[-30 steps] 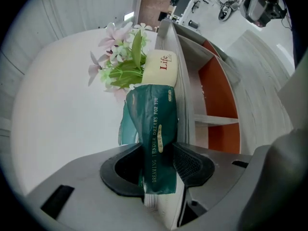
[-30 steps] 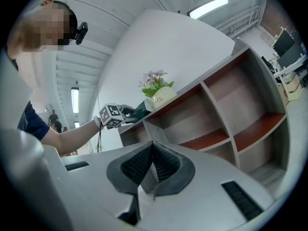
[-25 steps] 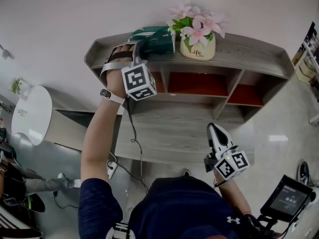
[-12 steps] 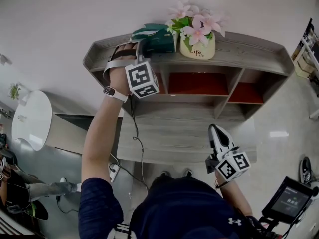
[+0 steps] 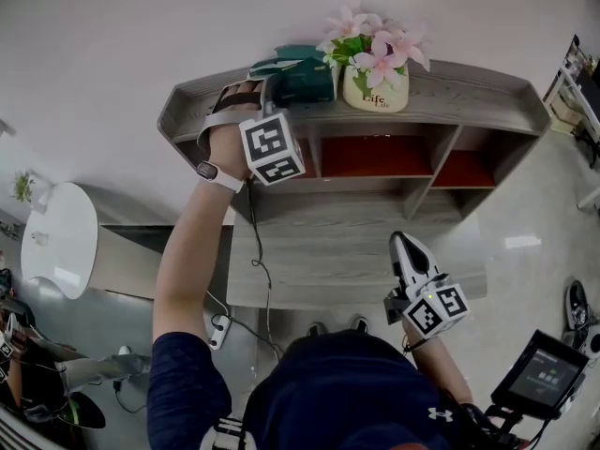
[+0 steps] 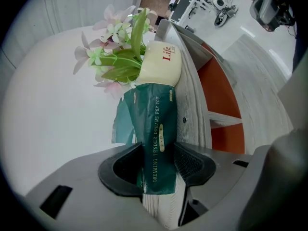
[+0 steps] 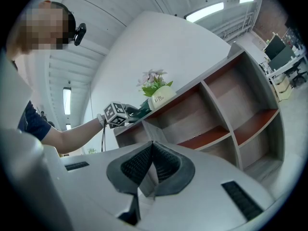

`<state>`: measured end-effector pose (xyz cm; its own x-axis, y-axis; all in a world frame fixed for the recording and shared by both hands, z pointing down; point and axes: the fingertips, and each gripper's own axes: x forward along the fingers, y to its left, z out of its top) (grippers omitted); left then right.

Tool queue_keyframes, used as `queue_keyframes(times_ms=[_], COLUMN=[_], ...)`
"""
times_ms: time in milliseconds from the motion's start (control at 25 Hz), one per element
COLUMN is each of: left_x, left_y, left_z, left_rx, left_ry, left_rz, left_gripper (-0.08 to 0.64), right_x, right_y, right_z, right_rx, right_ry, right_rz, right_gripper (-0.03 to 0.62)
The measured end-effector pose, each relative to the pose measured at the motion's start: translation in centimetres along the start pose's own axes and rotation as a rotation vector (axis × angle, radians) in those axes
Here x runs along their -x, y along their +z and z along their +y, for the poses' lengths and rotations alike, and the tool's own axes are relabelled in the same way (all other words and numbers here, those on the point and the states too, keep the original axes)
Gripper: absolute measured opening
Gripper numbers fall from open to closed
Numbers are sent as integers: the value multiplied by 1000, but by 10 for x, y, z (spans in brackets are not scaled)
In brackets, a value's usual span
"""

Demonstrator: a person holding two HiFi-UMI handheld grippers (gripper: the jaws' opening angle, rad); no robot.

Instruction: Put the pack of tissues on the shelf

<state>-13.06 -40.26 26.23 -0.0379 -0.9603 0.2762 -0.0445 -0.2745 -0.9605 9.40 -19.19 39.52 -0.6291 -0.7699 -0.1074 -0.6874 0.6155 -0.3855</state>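
The dark green pack of tissues (image 5: 302, 73) lies on the top board of the grey shelf (image 5: 469, 97), its far end against a cream flower pot (image 5: 375, 89). My left gripper (image 5: 265, 82) reaches up to the pack's near end. In the left gripper view the pack (image 6: 154, 124) sits between the jaws of that gripper (image 6: 158, 149). The jaws are opening, and both pads still touch the pack's sides. My right gripper (image 5: 403, 245) hangs low in front of the shelf, shut and empty, as its own view (image 7: 153, 146) shows.
The pot (image 6: 161, 64) holds pink flowers (image 5: 373, 43) and stands right of the pack on the shelf top (image 6: 195, 97). Below are open compartments with red backs (image 5: 361, 157). A white round table (image 5: 58, 242) is at the left and a screen (image 5: 547, 375) at the lower right.
The left gripper and the pack have stayed at the shelf top, shifting only slightly rightward in the view. The right gripper has hardly moved.
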Motion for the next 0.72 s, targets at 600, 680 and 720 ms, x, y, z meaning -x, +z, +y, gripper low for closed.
queue_keyframes(times_ms=[600,680,720], left_x=[22,25,26], left_y=[-2,-2,-2], left_z=[7,8,10], left_rx=[174,192,199], left_ry=[-32,-32,-26], left_rz=[-137,-149,-153], left_gripper=[300,308,315], right_x=[-9,-10,-11], right_y=[-14,-14,-14], right_z=[18,20,21], right_rx=[-8,-6,-4], right_ry=[-42,-42,-42], right_rz=[5,10,11], right_gripper=[9,9,9])
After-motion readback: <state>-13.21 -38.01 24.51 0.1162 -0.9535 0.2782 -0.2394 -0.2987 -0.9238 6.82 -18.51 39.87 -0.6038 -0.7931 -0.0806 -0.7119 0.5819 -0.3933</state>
